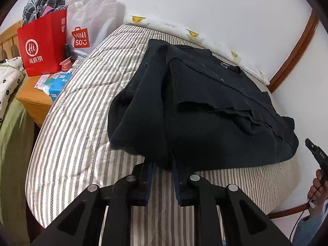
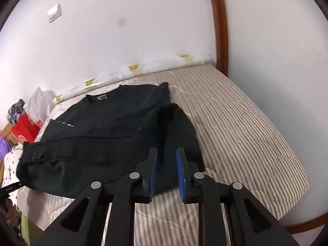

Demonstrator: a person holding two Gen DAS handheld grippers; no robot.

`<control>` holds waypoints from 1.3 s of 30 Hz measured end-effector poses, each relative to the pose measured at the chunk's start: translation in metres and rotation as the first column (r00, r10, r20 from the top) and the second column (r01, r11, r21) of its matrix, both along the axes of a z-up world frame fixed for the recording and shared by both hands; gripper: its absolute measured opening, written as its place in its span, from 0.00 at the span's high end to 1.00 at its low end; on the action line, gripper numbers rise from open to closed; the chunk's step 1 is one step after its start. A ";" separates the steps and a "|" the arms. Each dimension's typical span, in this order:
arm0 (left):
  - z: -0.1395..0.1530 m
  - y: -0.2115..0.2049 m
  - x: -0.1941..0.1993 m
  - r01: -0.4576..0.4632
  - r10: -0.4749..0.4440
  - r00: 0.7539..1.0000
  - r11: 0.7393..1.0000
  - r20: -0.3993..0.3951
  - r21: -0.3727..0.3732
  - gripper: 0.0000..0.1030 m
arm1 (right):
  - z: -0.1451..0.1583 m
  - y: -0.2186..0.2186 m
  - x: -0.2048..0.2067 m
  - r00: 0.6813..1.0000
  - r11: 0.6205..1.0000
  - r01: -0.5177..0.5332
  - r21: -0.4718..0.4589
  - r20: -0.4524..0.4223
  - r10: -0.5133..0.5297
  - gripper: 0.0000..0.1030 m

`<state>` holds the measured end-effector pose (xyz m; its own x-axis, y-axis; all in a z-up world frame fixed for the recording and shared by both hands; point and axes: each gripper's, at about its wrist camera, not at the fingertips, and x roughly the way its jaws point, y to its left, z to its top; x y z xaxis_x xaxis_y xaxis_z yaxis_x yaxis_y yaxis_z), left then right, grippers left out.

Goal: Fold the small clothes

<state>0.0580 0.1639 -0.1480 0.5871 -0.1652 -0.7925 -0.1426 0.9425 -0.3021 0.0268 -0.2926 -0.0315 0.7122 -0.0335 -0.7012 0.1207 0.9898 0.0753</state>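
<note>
1. Striped mattress (image 1: 86, 110) against white wall, filling centre frame.
2. Black sweater (image 1: 205, 106), partly folded, lying centre on mattress.
3. Left gripper (image 1: 162, 164), bottom centre: fingertips hidden under sweater hem; grip indeterminate.
4. Right gripper (image 2: 166, 160), bottom centre: jaws spread, empty, above sweater edge.

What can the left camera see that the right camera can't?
Only the left wrist view shows the white Miniso bag, the wooden nightstand with blue packets, and the left gripper, its fingertips hidden under the sweater's hem.

Only the right wrist view shows the wall switch and the right gripper, its blue fingers apart with nothing between them.

Both show the black sweater on the striped mattress, the red bag, and the white wall.
</note>
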 end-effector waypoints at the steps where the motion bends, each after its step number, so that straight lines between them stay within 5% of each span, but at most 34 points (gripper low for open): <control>1: 0.001 0.001 -0.003 0.006 -0.006 1.000 1.000 0.001 -0.005 0.82 | -0.001 0.005 0.002 1.000 1.000 -0.014 0.001 -0.003 0.014 0.77; 19: 0.023 -0.029 -0.005 0.135 -0.130 0.985 0.990 0.112 -0.043 0.67 | -0.059 0.074 0.021 0.979 0.988 -0.148 -0.043 -0.146 0.140 0.76; 27: 0.018 -0.040 0.026 0.152 -0.148 0.984 0.988 0.100 -0.028 0.70 | -0.069 0.078 0.023 0.976 0.985 -0.151 -0.077 -0.168 0.137 0.77; 39: -0.007 -0.046 0.070 0.126 -0.126 0.992 0.992 0.014 0.029 0.89 | -0.077 0.073 0.049 0.982 0.993 -0.091 -0.081 -0.172 0.076 0.85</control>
<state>0.1276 0.1178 -0.1553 0.5755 -0.2164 -0.7887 -0.0173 0.9609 -0.2763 0.0758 -0.2197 -0.1080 0.5871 -0.0460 -0.8082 0.0410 0.9988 -0.0271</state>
